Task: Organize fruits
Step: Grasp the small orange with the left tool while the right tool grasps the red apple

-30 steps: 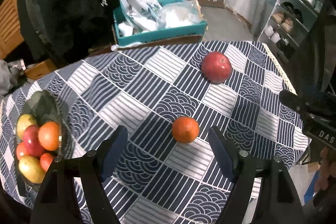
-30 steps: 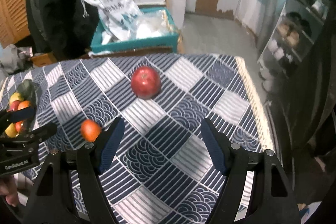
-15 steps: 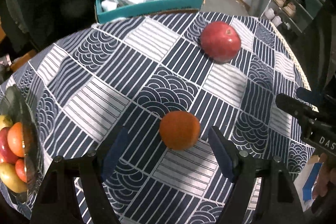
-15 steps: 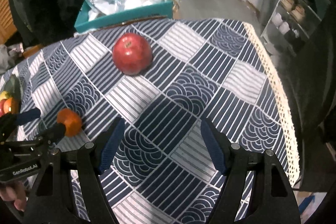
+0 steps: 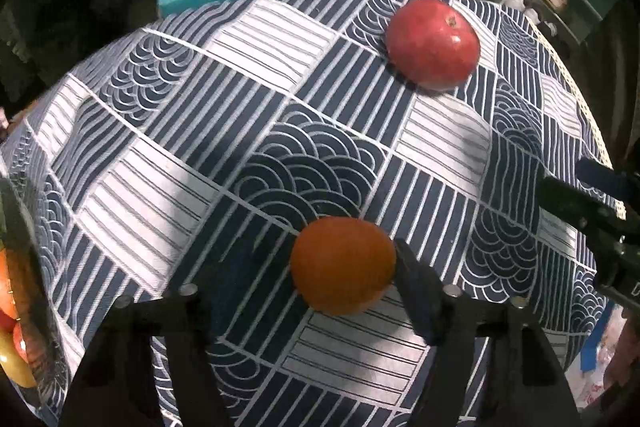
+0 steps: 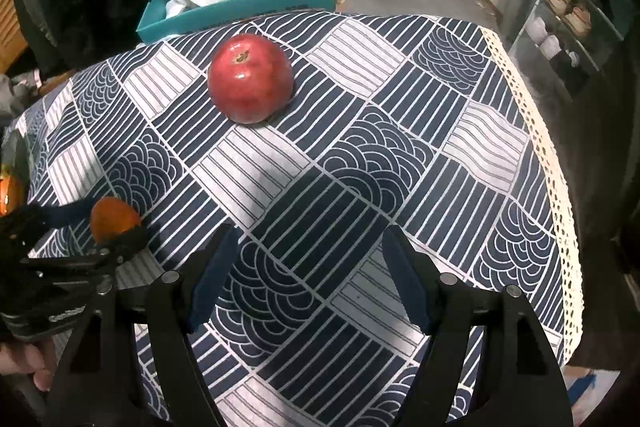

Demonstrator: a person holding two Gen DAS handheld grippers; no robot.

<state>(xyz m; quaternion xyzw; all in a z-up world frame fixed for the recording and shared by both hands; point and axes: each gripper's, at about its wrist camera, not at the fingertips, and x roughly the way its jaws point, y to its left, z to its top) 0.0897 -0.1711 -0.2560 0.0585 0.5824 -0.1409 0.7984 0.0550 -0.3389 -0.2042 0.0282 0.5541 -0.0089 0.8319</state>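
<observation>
An orange (image 5: pixel 343 265) lies on the patterned tablecloth (image 5: pixel 256 131) between the open fingers of my left gripper (image 5: pixel 320 291), close to the right finger (image 5: pixel 418 291). It also shows in the right wrist view (image 6: pixel 113 219) with the left gripper (image 6: pixel 86 227) around it. A big red apple (image 5: pixel 433 42) sits farther back right; in the right wrist view the apple (image 6: pixel 250 78) is ahead and left of my open, empty right gripper (image 6: pixel 306 277). A fruit bowl (image 5: pixel 16 307) holding several fruits is at the left edge.
A teal box (image 6: pixel 240 3) with white bags stands beyond the table's far edge. The table's lace edge (image 6: pixel 532 131) runs along the right. A shoe rack (image 6: pixel 568 15) stands at the far right. My right gripper shows at the right edge of the left wrist view (image 5: pixel 592 203).
My left gripper has moved forward and down until the orange lies between its fingers. My right gripper has moved closer to the table and toward the apple.
</observation>
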